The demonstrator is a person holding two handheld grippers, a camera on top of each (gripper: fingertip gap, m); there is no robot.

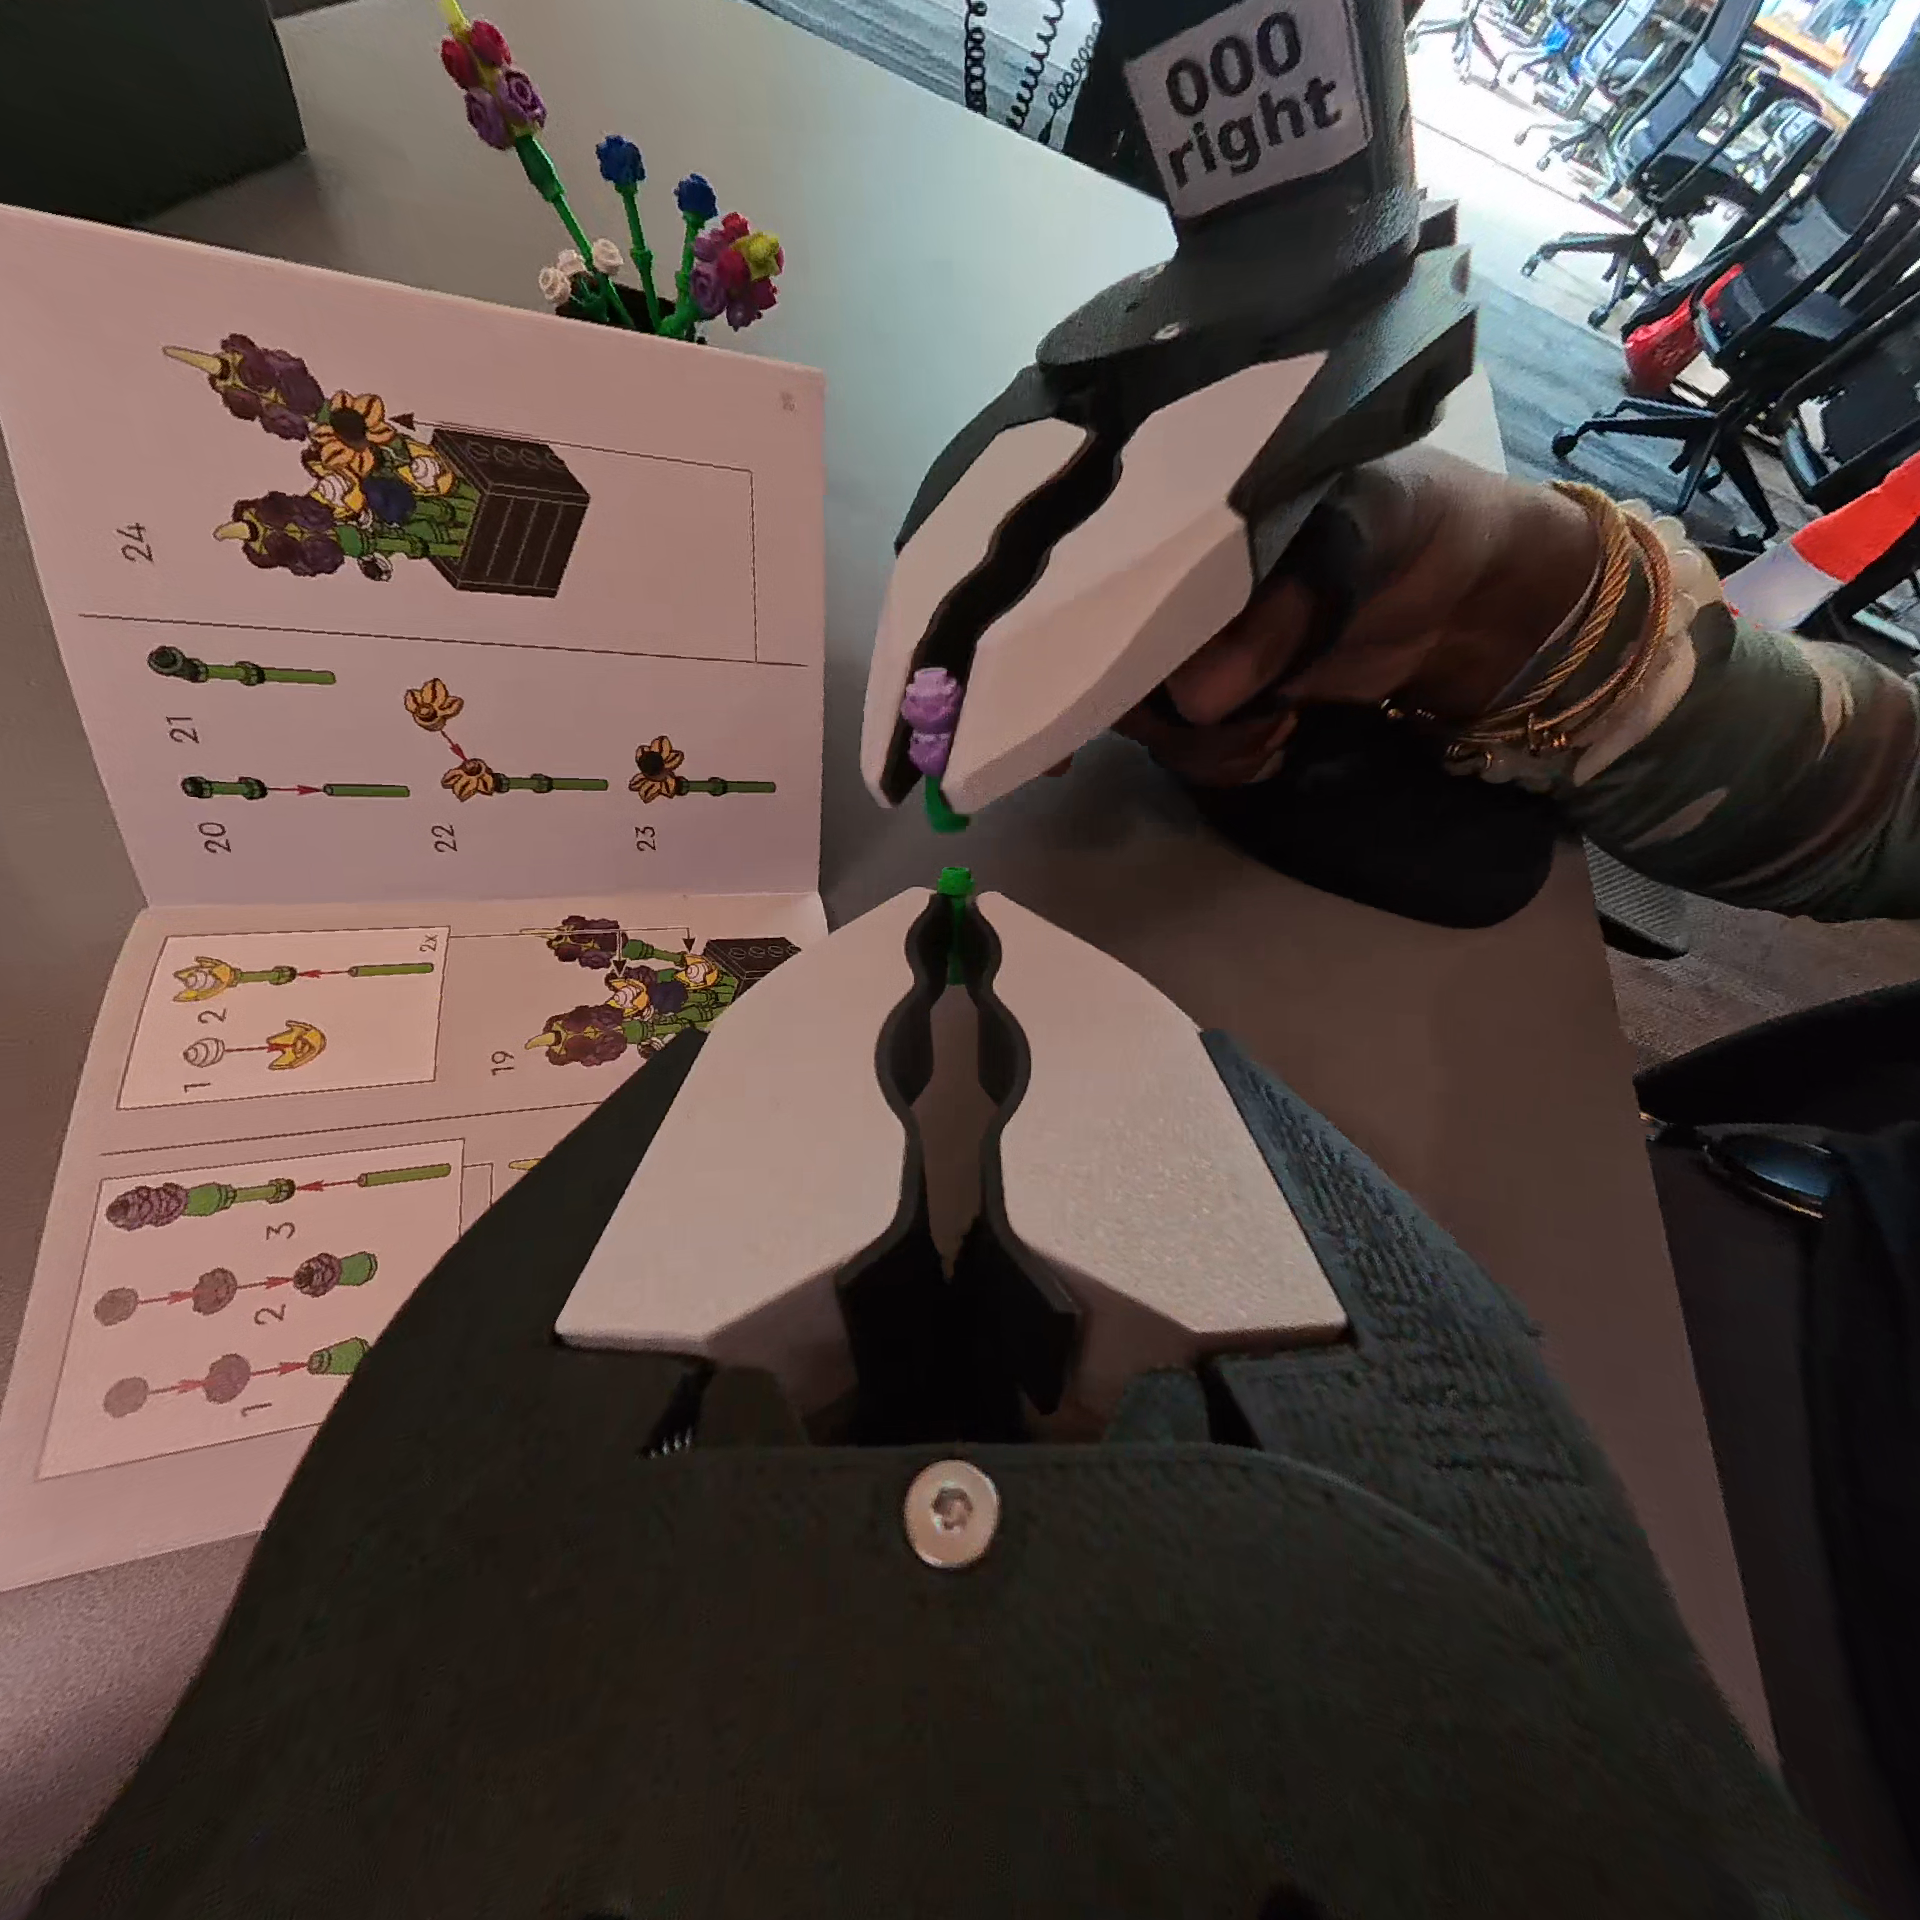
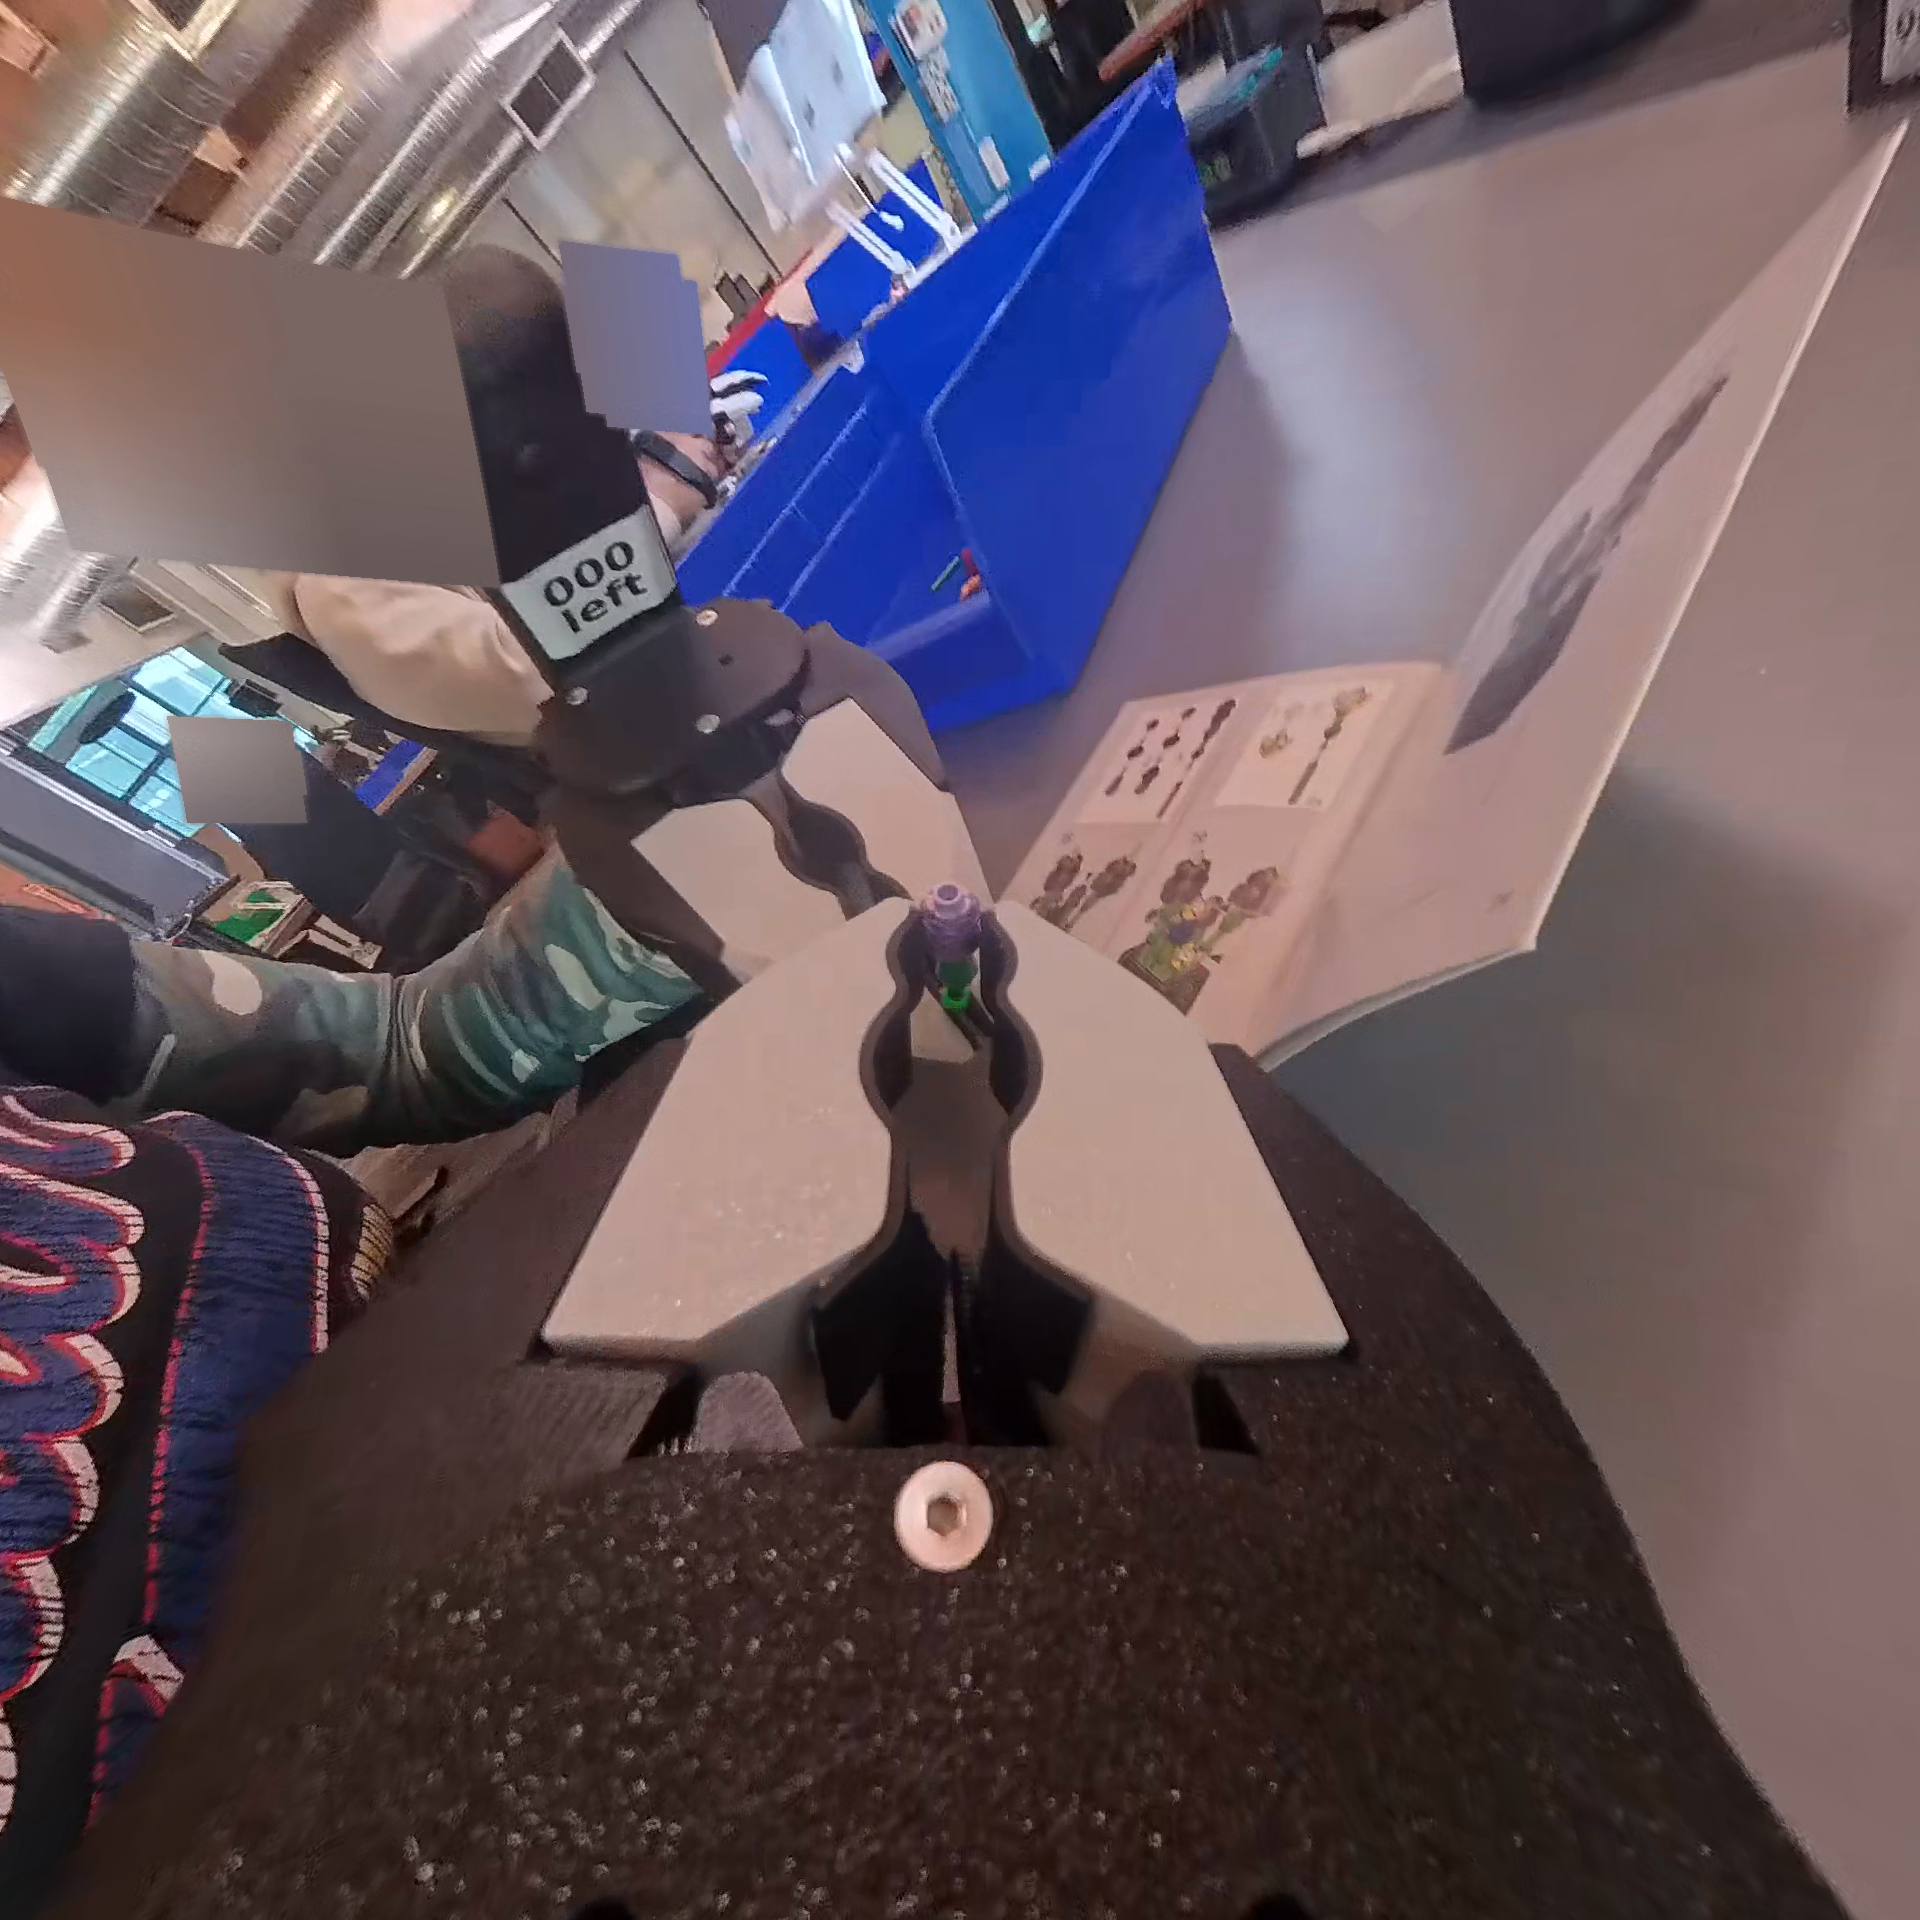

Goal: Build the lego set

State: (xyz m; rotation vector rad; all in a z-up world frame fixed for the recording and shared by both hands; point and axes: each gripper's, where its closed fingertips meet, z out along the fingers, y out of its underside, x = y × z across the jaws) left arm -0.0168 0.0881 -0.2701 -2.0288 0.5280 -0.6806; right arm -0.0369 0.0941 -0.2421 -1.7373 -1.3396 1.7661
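Note:
My left gripper [image 1: 953, 902] is shut on a thin green stem [image 1: 954, 925] whose tip sticks out past the fingertips. My right gripper [image 1: 923, 795] points at it from above, shut on a lavender flower piece [image 1: 932, 717] with a green base [image 1: 943, 812]. The two green ends face each other with a small gap. In the right wrist view my right gripper [image 2: 954, 914] holds the lavender flower piece [image 2: 953, 920], and the left gripper [image 2: 883, 883] sits just behind it. A partly built flower bouquet [image 1: 634, 223] stands in a black base at the back.
An open instruction booklet [image 1: 416, 790] lies on the grey table [image 1: 935, 260] to the left; it also shows in the right wrist view [image 2: 1351, 810]. A blue bin [image 2: 1039, 436] stands behind. A hand with bracelets [image 1: 1507, 644] holds the right gripper. Office chairs [image 1: 1714, 260] stand past the table edge. My left and right fingertips are right by each other.

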